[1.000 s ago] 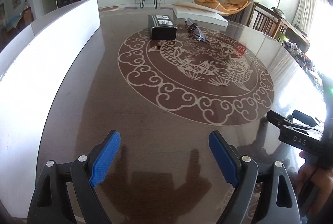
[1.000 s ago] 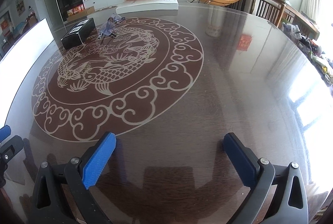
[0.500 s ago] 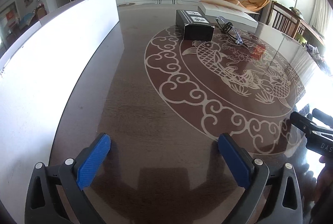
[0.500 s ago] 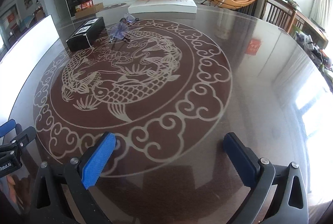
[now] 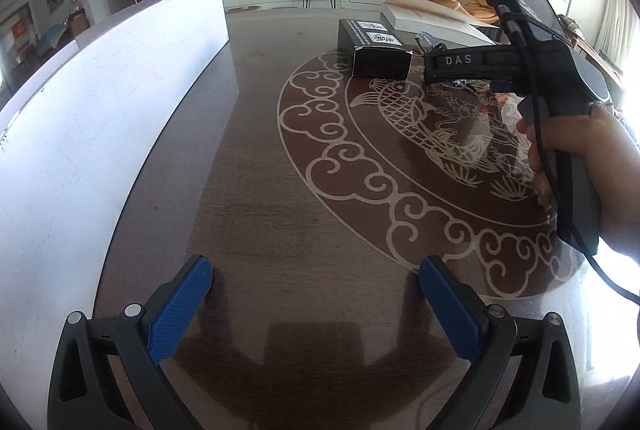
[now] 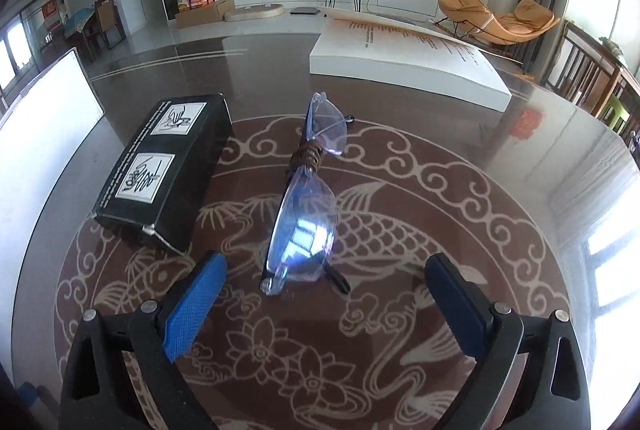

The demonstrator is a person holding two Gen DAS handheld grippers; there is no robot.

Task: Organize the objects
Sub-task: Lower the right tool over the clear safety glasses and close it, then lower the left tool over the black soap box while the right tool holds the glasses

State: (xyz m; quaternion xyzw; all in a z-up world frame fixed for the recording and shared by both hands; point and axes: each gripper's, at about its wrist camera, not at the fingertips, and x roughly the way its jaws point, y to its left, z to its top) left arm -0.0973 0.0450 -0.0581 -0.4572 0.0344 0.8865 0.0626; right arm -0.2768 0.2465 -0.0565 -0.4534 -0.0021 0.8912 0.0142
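On the dark round table point(image 5: 260, 190), seen from the left wrist, the left gripper point(image 5: 316, 306) hovers with its blue pads spread wide over bare wood, nothing between them. Farther off, a black box point(image 5: 378, 48) with white labels lies at the edge of the inlaid fish pattern, and the person's right hand point(image 5: 576, 166) carries the other tool toward it, hiding most of the glasses.

From the right wrist, the right gripper point(image 6: 324, 306) points down at a pair of rimless glasses point(image 6: 308, 198) lying just right of the black box point(image 6: 164, 170), apart from it. Its jaws are closing but not yet touching; the near lens sits just ahead of the gap between the pads. A large white book point(image 6: 404, 58) lies well behind.

The glasses look light, thin and brittle, with slick lenses that scratch or smear easily. The sturdiest hold is probably the brown wrapped bridge point(image 6: 306, 156) or a temple hinge, with a gentle squeeze rather than on a lens.
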